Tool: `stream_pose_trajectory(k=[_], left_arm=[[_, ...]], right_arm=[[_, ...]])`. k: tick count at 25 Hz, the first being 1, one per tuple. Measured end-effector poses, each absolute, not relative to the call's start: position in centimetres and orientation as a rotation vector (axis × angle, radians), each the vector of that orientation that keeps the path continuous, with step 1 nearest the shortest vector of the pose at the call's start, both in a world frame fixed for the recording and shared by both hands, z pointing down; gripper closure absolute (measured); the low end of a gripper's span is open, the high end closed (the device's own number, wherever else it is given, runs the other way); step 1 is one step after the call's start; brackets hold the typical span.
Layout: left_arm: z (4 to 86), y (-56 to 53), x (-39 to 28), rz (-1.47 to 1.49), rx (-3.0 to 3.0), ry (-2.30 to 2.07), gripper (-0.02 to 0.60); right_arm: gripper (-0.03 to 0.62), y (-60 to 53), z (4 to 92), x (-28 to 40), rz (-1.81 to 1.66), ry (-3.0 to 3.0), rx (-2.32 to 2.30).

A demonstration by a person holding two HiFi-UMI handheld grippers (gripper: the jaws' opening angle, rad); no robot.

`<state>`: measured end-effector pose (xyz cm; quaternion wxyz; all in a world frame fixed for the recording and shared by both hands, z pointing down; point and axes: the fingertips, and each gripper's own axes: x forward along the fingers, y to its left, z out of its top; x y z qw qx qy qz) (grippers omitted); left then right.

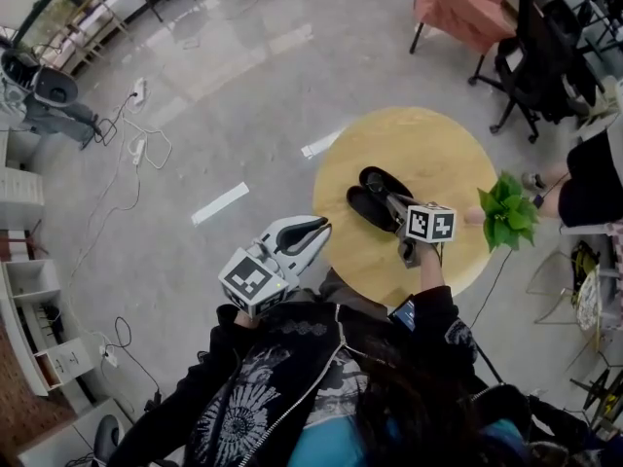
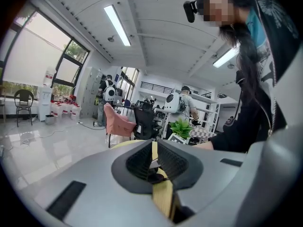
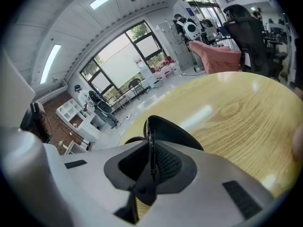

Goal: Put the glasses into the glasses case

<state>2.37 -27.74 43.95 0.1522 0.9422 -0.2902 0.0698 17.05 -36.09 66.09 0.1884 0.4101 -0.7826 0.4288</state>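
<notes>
Inside the black oval glasses case point(image 1: 375, 195) it's too dark to tell whether glasses sit there. The right gripper point(image 1: 396, 208) covers its near end, and over at the far right a bystander in black point(image 1: 596, 178) is only half in view.

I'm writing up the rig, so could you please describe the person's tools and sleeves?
The left tool and right tool are pale grey, rounded shells with dark ribbed pads. Each carries a white cube with black square markers. Both sleeves are black.
</notes>
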Motion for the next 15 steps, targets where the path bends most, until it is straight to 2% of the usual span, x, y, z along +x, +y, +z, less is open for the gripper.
stream_pose_trajectory(k=[8,15], left_arm=[[43.5,-28.8,2.7,0.213,2.691,-0.808,0.543],[44.5,-29.2,2.9,0.235,2.707,-0.825,0.543]], right_arm=[[0.534,-36.8,67.6,17.7,1.266,-2.163,1.161],[0.529,-37.0,68.6,18.3,1.145,-2.113,1.149]])
